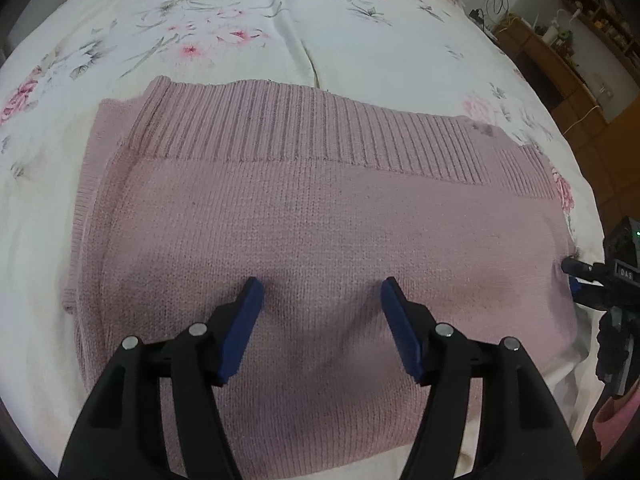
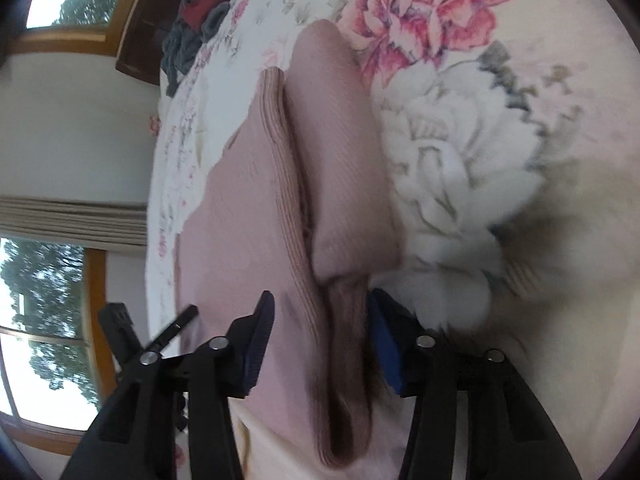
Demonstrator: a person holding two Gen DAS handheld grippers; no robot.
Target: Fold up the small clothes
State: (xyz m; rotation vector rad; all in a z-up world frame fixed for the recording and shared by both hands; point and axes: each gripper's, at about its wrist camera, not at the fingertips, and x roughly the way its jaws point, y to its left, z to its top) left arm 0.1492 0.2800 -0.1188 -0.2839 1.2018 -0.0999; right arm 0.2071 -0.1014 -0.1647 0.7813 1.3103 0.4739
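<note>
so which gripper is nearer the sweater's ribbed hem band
Right. The right gripper straddles the ribbed hem band; the left gripper hovers over the plain knit, short of it.

Left wrist view close above the pink sweater (image 1: 320, 220); right wrist view tilted sideways along its edge

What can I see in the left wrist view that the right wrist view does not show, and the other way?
Left wrist only: the pink sweater's whole top face with its ribbed band, and wooden shelves.
Right wrist only: windows, a dark clothes pile, the sweater's layered edge between the open right gripper.
Both: the sweater, the floral bedcover, the open left gripper.
</note>
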